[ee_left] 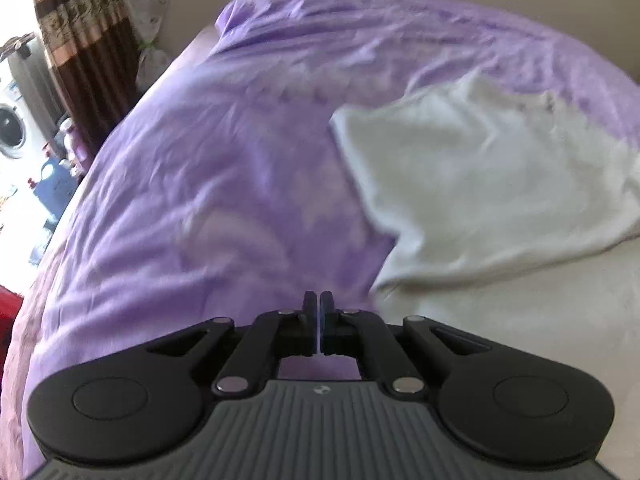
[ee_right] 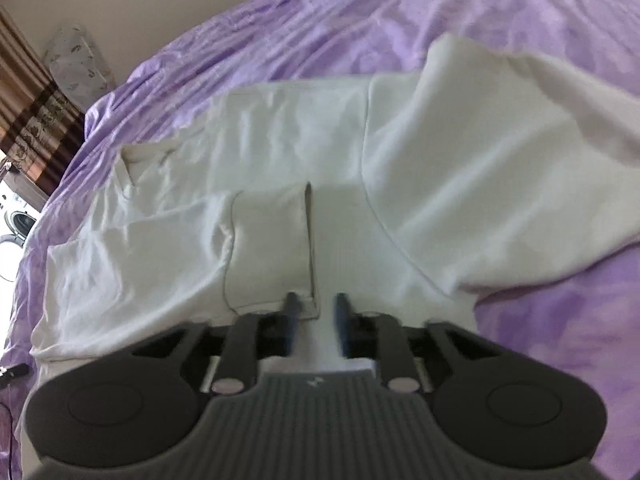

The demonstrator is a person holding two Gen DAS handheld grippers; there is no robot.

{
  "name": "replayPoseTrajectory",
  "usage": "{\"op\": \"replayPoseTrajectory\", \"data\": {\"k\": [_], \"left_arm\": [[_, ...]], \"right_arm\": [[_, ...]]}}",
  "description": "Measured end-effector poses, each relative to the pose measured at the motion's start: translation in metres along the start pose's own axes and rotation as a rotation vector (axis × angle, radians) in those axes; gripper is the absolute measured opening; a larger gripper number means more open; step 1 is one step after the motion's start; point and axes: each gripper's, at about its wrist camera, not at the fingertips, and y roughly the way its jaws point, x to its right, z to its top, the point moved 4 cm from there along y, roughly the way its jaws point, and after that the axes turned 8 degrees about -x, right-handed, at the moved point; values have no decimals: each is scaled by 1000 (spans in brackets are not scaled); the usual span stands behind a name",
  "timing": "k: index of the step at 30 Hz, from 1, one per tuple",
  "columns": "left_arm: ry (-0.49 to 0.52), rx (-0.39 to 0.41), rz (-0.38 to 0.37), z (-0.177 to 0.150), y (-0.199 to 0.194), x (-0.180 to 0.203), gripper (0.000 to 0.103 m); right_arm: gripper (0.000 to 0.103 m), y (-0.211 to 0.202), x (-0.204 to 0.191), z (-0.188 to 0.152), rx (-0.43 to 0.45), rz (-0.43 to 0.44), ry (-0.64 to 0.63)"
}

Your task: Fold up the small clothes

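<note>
White garment lies right under the part-open right gripper, pocket edge between its fingers; closed, empty left gripper sits off beside it over the purple sheet.

Your bed is wearing a wrinkled purple sheet; a white garment is lying spread across it, one part bunching up at the right.

A white cotton garment with a stitched square pocket lies spread on the wrinkled purple bedsheet, and the black two-finger right gripper hovers, jaws parted, at the pocket's near corner.
</note>
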Motion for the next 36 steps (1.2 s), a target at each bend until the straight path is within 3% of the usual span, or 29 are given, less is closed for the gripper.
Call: {"op": "replayPoseTrajectory", "data": {"k": [4, 6, 9, 12, 16, 20, 22, 24, 29, 30, 31, 33, 36], "left_arm": [[4, 53, -121, 23, -5, 28, 5], [13, 48, -139, 29, 3, 41, 7], [39, -73, -29, 28, 37, 46, 7], [38, -159, 176, 26, 62, 32, 5], [-21, -131, 149, 32, 50, 18, 6], [26, -75, 201, 50, 27, 27, 7], [22, -56, 207, 59, 18, 29, 7], [12, -40, 208, 69, 12, 31, 7], [-1, -24, 214, 82, 4, 41, 10], [0, -24, 215, 82, 2, 43, 11], [4, -24, 214, 85, 2, 46, 11], [15, -14, 207, 86, -5, 49, 11], [8, 5, 194, 91, -12, 48, 11]], "right_arm": [[31, -41, 16, 6, 80, -22, -9], [31, -64, 39, 7, 111, -49, 28], [36, -105, 90, 4, 166, -93, 122], [39, -146, 150, -1, 224, -132, 248], [39, -192, 220, -12, 291, -265, 310], [39, -209, 270, -25, 268, -436, 270], [39, -211, 298, -31, 252, -468, 298], [39, -209, 321, -36, 252, -447, 368], [39, -193, 367, -36, 312, -248, 602], [27, -188, 374, -37, 318, -228, 644], [3, -182, 377, -37, 320, -211, 673], [2, -178, 376, -33, 339, -184, 691], [2, -196, 342, -10, 383, -228, 550]]}}
